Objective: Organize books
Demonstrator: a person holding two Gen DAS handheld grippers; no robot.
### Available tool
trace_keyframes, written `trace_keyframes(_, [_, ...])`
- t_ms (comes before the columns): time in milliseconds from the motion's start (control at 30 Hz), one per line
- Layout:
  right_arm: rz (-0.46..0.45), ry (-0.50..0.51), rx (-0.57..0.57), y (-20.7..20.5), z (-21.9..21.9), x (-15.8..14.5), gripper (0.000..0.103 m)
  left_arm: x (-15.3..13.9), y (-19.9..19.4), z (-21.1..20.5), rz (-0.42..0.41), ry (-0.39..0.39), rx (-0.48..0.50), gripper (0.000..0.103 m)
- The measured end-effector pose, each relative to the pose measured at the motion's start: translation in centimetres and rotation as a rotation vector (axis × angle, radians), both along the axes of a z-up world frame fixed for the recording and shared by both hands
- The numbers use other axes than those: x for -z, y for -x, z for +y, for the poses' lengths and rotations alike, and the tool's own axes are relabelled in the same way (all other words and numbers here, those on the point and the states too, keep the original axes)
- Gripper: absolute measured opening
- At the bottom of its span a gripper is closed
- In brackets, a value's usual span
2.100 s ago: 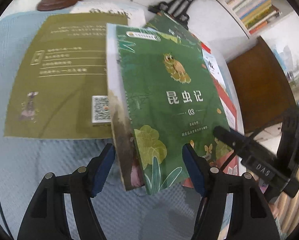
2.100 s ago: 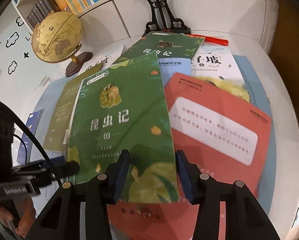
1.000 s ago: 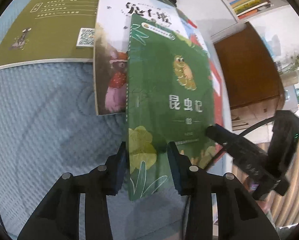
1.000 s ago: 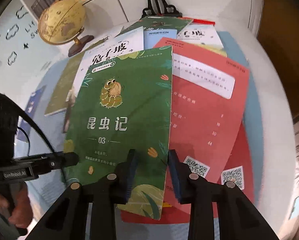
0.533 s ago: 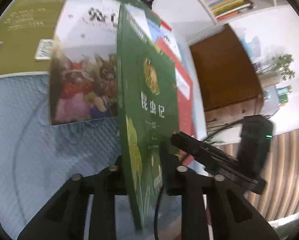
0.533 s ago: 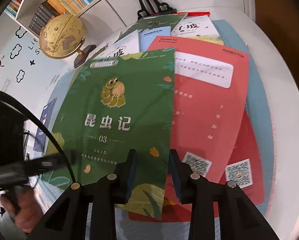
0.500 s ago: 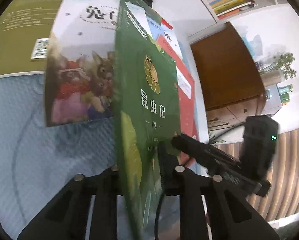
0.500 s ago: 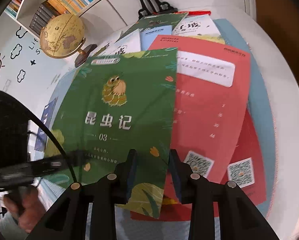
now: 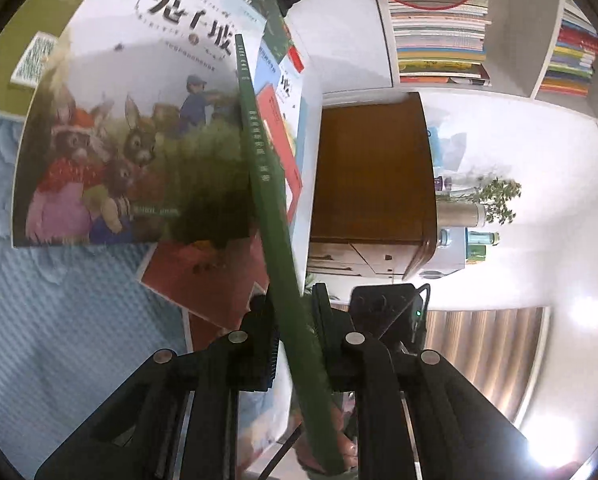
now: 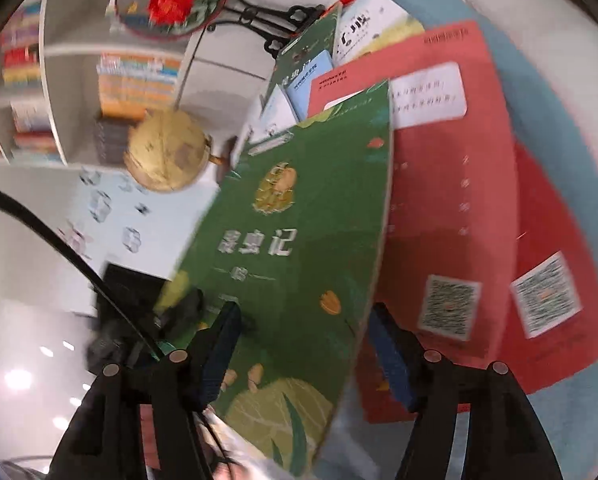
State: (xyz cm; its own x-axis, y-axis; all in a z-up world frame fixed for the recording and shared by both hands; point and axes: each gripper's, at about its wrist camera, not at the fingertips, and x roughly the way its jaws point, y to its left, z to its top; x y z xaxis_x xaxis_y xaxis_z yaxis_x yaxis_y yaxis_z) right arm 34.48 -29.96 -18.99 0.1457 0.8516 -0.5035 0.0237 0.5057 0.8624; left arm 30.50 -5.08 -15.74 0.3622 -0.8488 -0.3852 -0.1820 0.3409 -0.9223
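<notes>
Left gripper [image 9: 295, 340] clamped on thin green paperback book [image 9: 259, 152], held on edge, likely for upright filing. White rabbit-cover book [image 9: 131, 120] lies flat left of green book; red booklets [image 10: 451, 184] flat to its right. Right gripper [image 10: 303, 344] jaws just been opening, pads straddle green cover without pressing, handing off. Green book's lower end cut off; right view blurred.
</notes>
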Motion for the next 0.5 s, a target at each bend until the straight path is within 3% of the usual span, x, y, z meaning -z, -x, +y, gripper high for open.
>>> trace_keyframes(67, [0.009, 0.016, 0.003, 0.0, 0.5, 0.2, 0.044, -0.2, 0.3, 0.1, 0.000, -0.052, 0.007, 0.011])
trace_keyframes(167, [-0.029, 0.060, -0.009, 0.4, 1.3, -0.7, 0.036, -0.7, 1.5, 0.3, -0.004, -0.154, 0.030, 0.010])
trace_keyframes(267, [-0.113, 0.155, -0.055, 1.1, 2.8, -2.5, 0.034, -1.8, 2.3, -0.4, -0.034, -0.309, 0.056, 0.012])
trace_keyframes(333, [-0.182, 0.240, -0.097, 2.0, 3.9, -3.7, 0.034, -2.6, 3.1, -0.7, -0.053, -0.377, 0.059, 0.012])
trace_keyframes(500, [-0.314, 0.327, -0.153, 4.3, 6.9, -6.3, 0.034, -5.5, 4.6, -0.6, -0.120, -0.519, 0.047, 0.012])
